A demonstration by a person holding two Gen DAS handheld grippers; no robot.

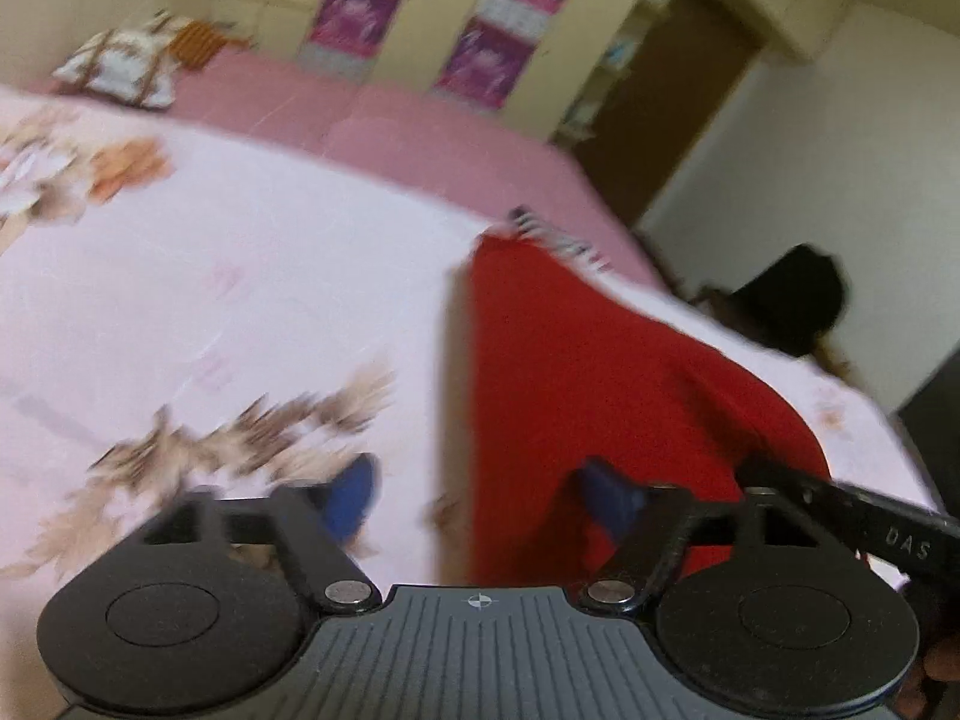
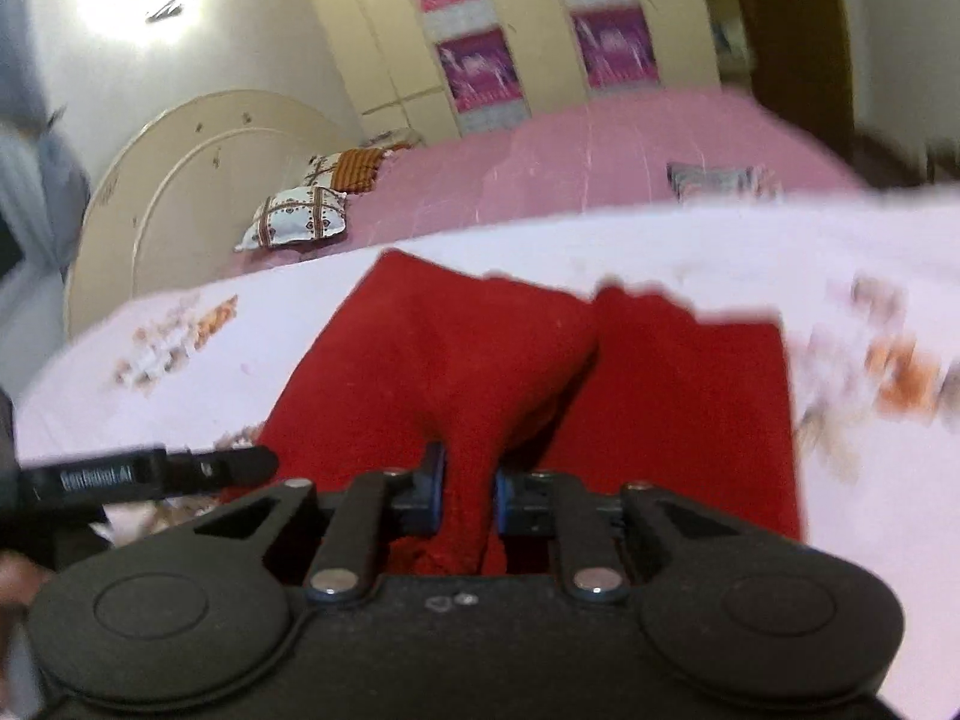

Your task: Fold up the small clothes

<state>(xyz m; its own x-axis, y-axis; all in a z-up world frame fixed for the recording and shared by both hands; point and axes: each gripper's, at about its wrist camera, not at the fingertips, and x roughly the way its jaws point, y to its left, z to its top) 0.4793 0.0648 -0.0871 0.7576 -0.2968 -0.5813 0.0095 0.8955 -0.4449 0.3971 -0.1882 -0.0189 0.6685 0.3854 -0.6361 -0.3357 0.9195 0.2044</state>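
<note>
**Red garment half lifted, 1 gripper biting, 1 waiting**

The red garment lies on the pale floral bedsheet at the near part of the bed, the pink sheet stretching beyond it toward 2 patterned pillows; the right gripper has its blue pads pinched on a ridge of the cloth, which rises in a tented fold from the flat part; the left gripper stands with its 2 fingers wide apart, 1 blue pad over the cloth's edge and the other over bare sheet, gripping nothing that I can see; both views are blurred, so the hem details are unclear. To my eye the fold is only beginning; the left gripper would do well to take the near edge level with the right's hold, so both corners travel together; lift just enough to clear the sheet, carry across evenly, and lay it down flat, or the bunched ridge will crease.
</note>
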